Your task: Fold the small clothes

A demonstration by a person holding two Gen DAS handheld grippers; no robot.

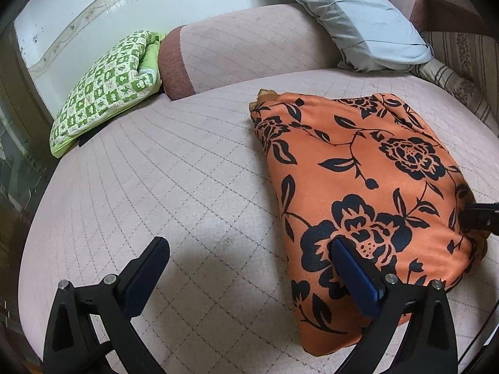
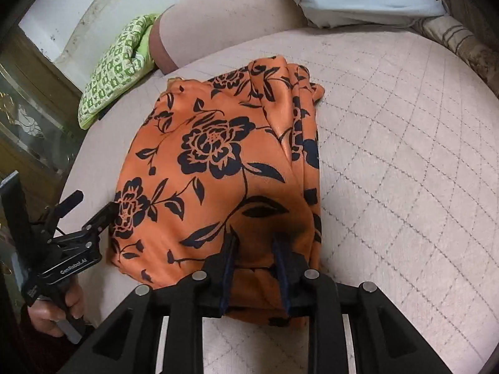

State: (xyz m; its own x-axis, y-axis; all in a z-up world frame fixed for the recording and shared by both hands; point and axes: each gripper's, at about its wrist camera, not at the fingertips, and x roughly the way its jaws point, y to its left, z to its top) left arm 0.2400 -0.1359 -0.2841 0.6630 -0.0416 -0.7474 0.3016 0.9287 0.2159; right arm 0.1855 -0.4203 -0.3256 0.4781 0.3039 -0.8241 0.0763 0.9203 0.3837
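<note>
On quilted sofa (image 1: pixel 174 193): 1 folded orange garment (image 2: pixel 218 168); right tongs (image 2: pixel 254 243) pinch it, left tongs (image 1: pixel 249 249) wide.

left tongs (image 1: pixel 249 254): black frame, navy pads, silver screws | right tongs (image 2: pixel 254 243): same build | left tongs' body: white "GenRobot.AI" lettering (right-wrist view) | hand (image 2: pixel 53 311): bare skin

A pale pink quilted sofa seat (image 1: pixel 174 187), stitched in a diamond grid, fills the foreground. Its padded armrest (image 1: pixel 249 43) has a brown end panel. A green-and-white patterned cushion (image 1: pixel 106 90) leans beside the armrest; a grey pillow (image 1: pixel 358 21) lies farther back. Beyond is a white wall (image 1: pixel 124 0) with a decorative border, and a dark wooden cabinet (image 2: pixel 34 118) at the left.
</note>
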